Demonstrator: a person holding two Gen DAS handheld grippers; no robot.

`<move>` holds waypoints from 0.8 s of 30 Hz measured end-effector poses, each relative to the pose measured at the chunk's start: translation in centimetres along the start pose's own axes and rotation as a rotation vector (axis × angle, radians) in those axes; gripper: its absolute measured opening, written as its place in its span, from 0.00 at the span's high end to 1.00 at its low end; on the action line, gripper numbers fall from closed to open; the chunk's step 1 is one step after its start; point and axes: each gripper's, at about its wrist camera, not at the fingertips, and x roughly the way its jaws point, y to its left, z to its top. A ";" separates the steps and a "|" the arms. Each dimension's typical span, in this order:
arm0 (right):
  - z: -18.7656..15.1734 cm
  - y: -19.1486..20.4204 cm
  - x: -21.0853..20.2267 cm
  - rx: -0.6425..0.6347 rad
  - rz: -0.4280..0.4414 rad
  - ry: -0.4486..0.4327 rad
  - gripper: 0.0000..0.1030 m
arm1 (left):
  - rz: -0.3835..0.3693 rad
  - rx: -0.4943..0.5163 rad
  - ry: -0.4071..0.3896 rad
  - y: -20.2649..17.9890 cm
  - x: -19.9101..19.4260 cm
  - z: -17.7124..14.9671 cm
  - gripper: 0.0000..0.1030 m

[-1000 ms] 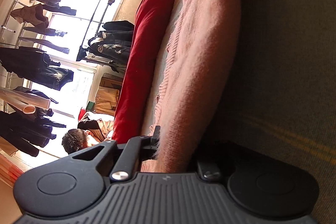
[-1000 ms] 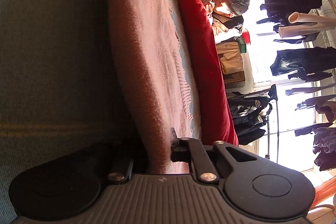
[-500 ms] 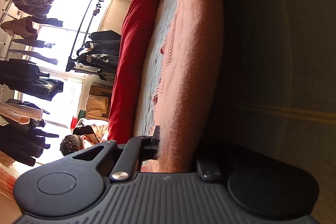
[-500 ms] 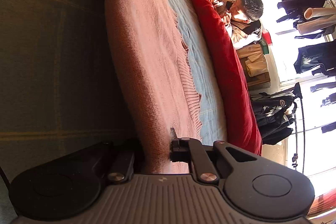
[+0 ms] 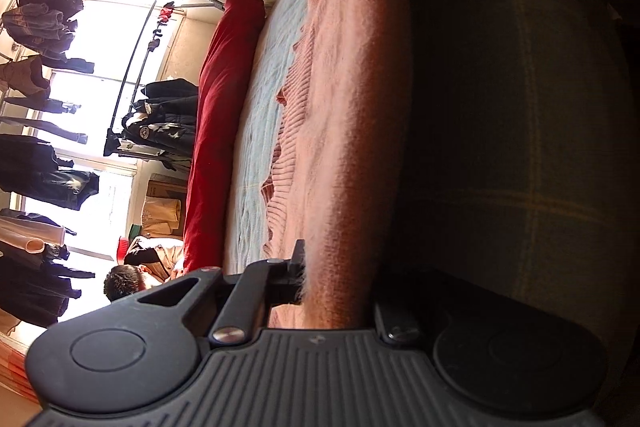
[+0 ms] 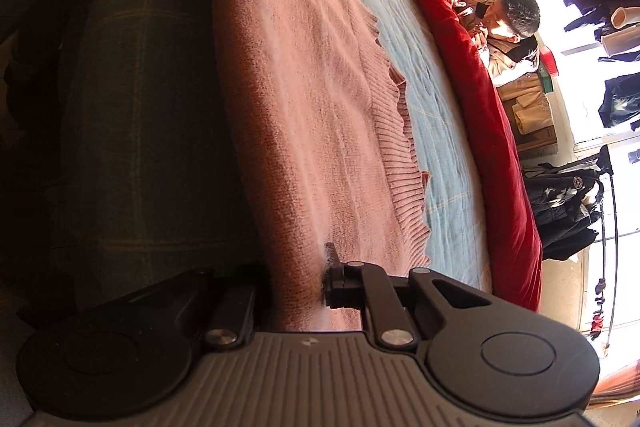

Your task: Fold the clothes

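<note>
Sweater (image 5: 344, 147), pink, is stretching between both grippers over the bed (image 5: 260, 131); left gripper (image 5: 340, 291) is pinching one corner, right gripper (image 6: 296, 291), jaws just loosening, is keeping the other—I'd keep edges level while lowering.

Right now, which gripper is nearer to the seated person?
Left. The left gripper holds the sweater at the end nearest the person; the right gripper, jaws just opening with the sweater between them, is at the far end.

Bed (image 6: 436, 163) with pale blue cover, pink knitted sweater (image 6: 320, 107), red quilt (image 6: 480, 75)
</note>
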 end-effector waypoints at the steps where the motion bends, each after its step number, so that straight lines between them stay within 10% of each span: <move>1: -0.1 0.7 0.3 0.005 0.007 0.009 0.73 | -0.001 0.004 0.005 -0.4 -0.1 -0.1 0.87; 8: -1.9 1.5 -1.6 0.121 0.094 0.010 0.49 | -0.107 -0.080 0.040 0.0 -2.6 -1.2 0.78; 13: -4.3 -1.7 -4.7 0.309 0.193 -0.033 0.45 | -0.301 -0.330 0.040 5.1 -5.0 -3.2 0.78; 18: -6.0 -6.1 -5.5 0.566 0.156 -0.132 0.37 | -0.219 -0.582 0.020 11.0 -3.4 -4.6 0.55; 24: -8.9 -4.8 -0.2 0.847 0.234 -0.079 0.37 | -0.281 -0.758 0.111 9.3 1.1 -5.8 0.54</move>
